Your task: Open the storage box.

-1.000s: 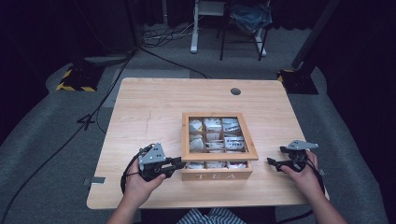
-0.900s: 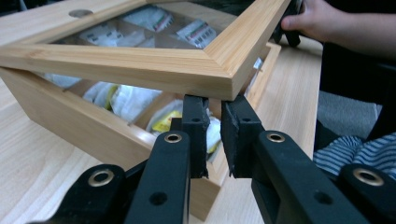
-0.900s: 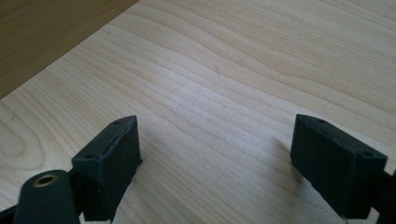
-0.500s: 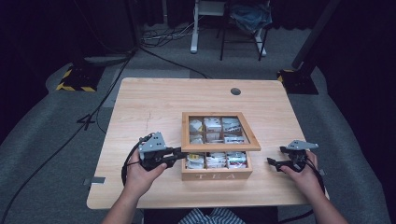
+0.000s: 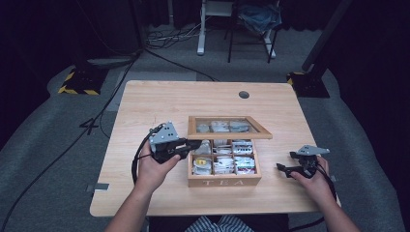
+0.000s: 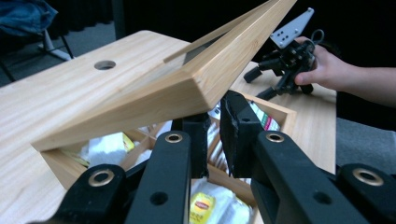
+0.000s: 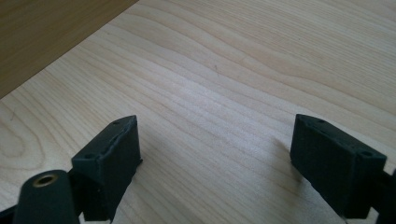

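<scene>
A wooden tea box (image 5: 225, 182) with "TEA" on its front stands in the middle of the table, with several tea bags (image 5: 223, 162) in its compartments. Its glass-paned lid (image 5: 229, 135) is raised at the front and hinged at the back. My left gripper (image 5: 196, 144) is shut, its tips under the lid's front left corner. In the left gripper view the lid (image 6: 154, 93) rests just above my left gripper (image 6: 214, 116), with tea bags (image 6: 203, 205) below. My right gripper (image 5: 285, 161) rests open on the table right of the box; in its own view the right gripper (image 7: 215, 144) holds nothing.
The light wooden table (image 5: 159, 104) has a round cable hole (image 5: 243, 94) at the back. The box's brown side wall (image 7: 42, 32) lies just left of my right gripper. A chair and cables stand on the grey floor behind the table.
The lid has swung up from nearly closed to clearly raised as my left hand rose with it. The right hand has stayed put.
</scene>
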Tool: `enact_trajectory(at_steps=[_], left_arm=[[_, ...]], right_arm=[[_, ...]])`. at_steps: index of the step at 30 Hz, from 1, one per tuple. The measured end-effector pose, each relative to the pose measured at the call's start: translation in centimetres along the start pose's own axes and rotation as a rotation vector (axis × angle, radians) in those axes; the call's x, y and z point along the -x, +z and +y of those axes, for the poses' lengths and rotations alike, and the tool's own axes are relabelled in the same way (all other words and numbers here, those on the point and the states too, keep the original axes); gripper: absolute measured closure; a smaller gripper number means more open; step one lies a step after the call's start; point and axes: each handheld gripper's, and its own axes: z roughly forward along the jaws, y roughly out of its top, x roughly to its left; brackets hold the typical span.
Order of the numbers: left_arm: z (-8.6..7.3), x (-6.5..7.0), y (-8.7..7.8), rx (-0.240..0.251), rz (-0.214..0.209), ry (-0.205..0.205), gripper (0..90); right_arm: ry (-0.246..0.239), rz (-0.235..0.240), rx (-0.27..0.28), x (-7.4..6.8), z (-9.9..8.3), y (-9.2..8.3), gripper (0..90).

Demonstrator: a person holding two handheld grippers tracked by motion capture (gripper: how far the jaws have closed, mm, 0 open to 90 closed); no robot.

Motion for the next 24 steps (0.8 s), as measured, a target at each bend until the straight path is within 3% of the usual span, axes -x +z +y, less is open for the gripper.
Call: enact_trajectory(at_steps=[7, 11, 19, 21, 24], left_arm=[[0.8, -0.3, 0.5, 0.019, 0.025, 0.006, 80.8], [1.6, -0.6, 0.9, -0.005, 0.041, 0.01, 81.8], [2.8, -1.2, 1.2, -0.004, 0.06, 0.01, 82.0], [3.0, -1.4, 1.4, -0.016, 0.072, 0.014, 82.0], [3.2, -1.8, 1.5, 0.002, 0.063, -0.001, 82.0]], right_arm=[[0.002, -0.003, 0.0, 0.0, 0.0, 0.0, 16.2], [0.003, -0.004, 0.0, 0.0, 0.0, 0.0, 16.2], [0.009, -0.01, -0.002, -0.1, 0.0, 0.0, 16.6], [0.012, -0.012, 0.0, -0.1, 0.0, 0.0, 21.1], [0.018, -0.015, -0.032, -0.3, 0.5, -0.3, 30.7]])
